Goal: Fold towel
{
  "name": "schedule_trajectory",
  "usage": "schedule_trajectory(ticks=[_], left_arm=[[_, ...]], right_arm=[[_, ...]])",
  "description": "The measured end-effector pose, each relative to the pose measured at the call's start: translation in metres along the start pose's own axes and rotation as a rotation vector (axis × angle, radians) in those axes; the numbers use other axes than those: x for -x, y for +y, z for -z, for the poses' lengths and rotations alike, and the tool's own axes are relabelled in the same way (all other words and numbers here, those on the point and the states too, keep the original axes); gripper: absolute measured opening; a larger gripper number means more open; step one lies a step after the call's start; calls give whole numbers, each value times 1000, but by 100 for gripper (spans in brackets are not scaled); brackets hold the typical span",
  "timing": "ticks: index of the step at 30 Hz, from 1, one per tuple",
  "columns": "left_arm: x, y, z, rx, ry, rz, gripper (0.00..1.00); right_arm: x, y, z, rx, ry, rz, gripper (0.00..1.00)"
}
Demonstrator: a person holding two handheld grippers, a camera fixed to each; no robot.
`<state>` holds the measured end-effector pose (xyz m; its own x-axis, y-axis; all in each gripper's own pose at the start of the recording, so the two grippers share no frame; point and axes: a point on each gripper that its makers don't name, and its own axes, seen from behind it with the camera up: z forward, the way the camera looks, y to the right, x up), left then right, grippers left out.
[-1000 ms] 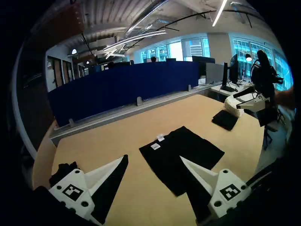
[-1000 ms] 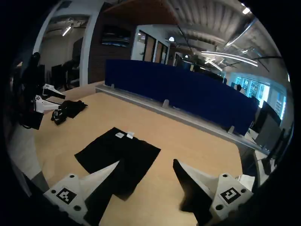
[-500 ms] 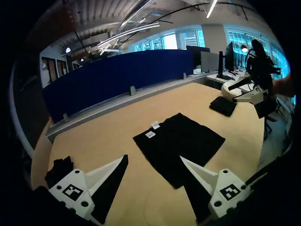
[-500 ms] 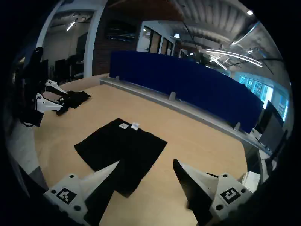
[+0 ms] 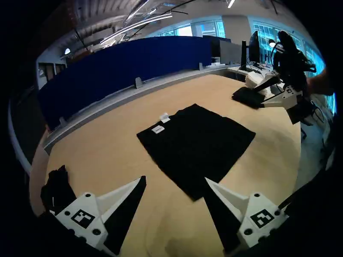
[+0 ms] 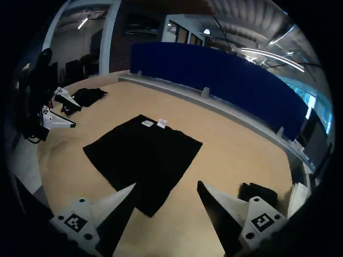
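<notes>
I have the left gripper (image 5: 175,178) held above the pale wooden tabletop (image 5: 103,141), its jaws spread wide. The right gripper (image 6: 166,183) hangs over the same tabletop from the opposite side, with its jaws parted just as wide. The towel (image 5: 197,145) is black and lies flat and opened out near the middle of the tabletop, turned so that one corner points toward each gripper. In the left gripper view, the nearest corner sits just ahead of my fingertips, closer to the finger on the right of the picture. In the right gripper view, the near corner reaches down between the two fingers. Two small white tags (image 5: 161,123) lie at the towel's far edge, on the side toward the blue partition (image 5: 128,64) that runs along the back of the tabletop. A crumpled dark cloth (image 5: 53,192) lies at the tabletop's edge just beside my left gripper. In the right gripper view, I see it just behind that gripper's open fingers. A folded dark cloth (image 5: 246,95) sits at the other end of the tabletop, well apart from the towel. In the left gripper view, the right gripper's spread fingers hang right by it. I cannot tell whether they touch it.
</notes>
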<state>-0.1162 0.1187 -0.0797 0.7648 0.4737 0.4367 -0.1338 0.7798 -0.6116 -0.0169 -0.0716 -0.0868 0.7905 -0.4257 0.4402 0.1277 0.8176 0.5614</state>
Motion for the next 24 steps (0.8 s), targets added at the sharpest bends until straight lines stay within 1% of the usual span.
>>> schedule_trajectory(ticks=[7, 12, 18, 24], left_arm=[[22, 11, -17, 27, -41, -12, 91], [35, 18, -27, 43, -65, -15, 91], [51, 23, -37, 51, -98, -14, 91], [63, 28, -43, 60, -123, -16, 91]], right_arm=[[28, -9, -20, -23, -51, 8, 100], [48, -16, -31, -36, -84, 6, 100], [70, -22, -38, -46, -127, 4, 100], [88, -28, -42, -58, -161, -3, 100]])
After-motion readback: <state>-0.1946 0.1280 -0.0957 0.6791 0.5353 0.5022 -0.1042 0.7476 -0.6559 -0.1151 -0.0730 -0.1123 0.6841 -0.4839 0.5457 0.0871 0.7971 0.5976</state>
